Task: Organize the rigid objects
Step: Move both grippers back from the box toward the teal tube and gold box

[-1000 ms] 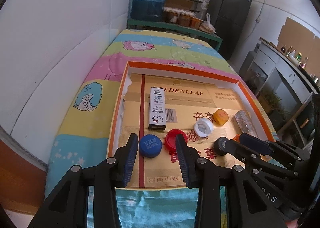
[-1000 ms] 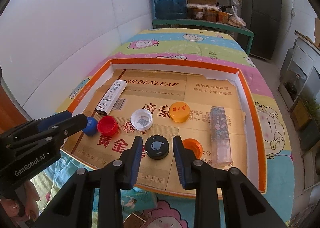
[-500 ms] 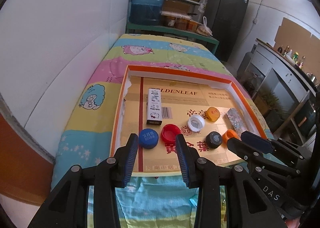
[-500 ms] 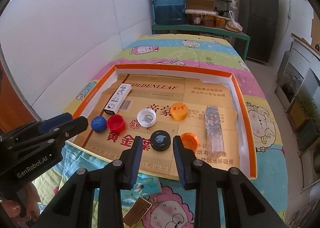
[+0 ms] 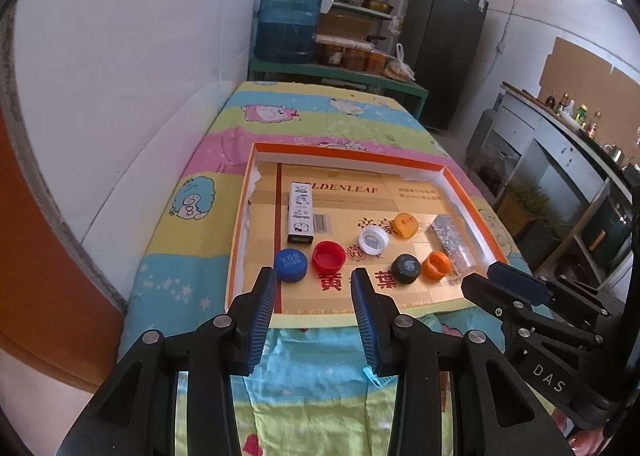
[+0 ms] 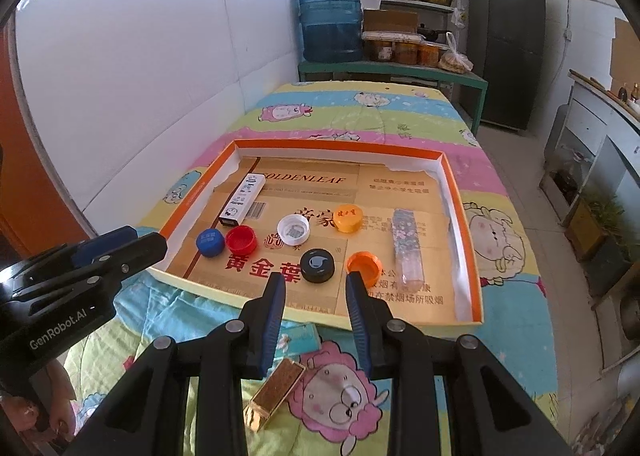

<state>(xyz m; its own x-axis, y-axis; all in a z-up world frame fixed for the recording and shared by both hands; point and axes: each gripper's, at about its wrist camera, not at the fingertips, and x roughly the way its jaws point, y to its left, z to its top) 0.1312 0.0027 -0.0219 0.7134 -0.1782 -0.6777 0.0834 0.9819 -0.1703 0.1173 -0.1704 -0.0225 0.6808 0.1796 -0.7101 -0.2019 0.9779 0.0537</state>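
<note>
An orange-rimmed cardboard tray [image 5: 344,154] [image 6: 460,200] lies on the bed. In it lie a blue cap [image 5: 291,264] [image 6: 210,243], a red cap [image 5: 328,256] [image 6: 241,238], a white cap [image 5: 373,240] [image 6: 293,230], a yellow cap [image 5: 405,225] [image 6: 348,218], a black cap [image 5: 406,268] [image 6: 317,265], an orange cap [image 5: 437,265] [image 6: 363,265], a white box [image 5: 301,213] [image 6: 242,205] and a glittery box [image 5: 452,242] [image 6: 407,250]. My left gripper [image 5: 314,288] and right gripper [image 6: 314,292] are open and empty, held back over the tray's near edge.
A gold box [image 6: 276,394] lies on the cartoon bedsheet in front of the tray. A white wall runs along the left. A shelf with a blue water jug [image 5: 290,20] stands past the bed's far end. Cabinets stand at the right.
Both grippers have drawn back and up from the tray, still open. The caps now lie farther from the fingers. Nothing in the tray has moved.
</note>
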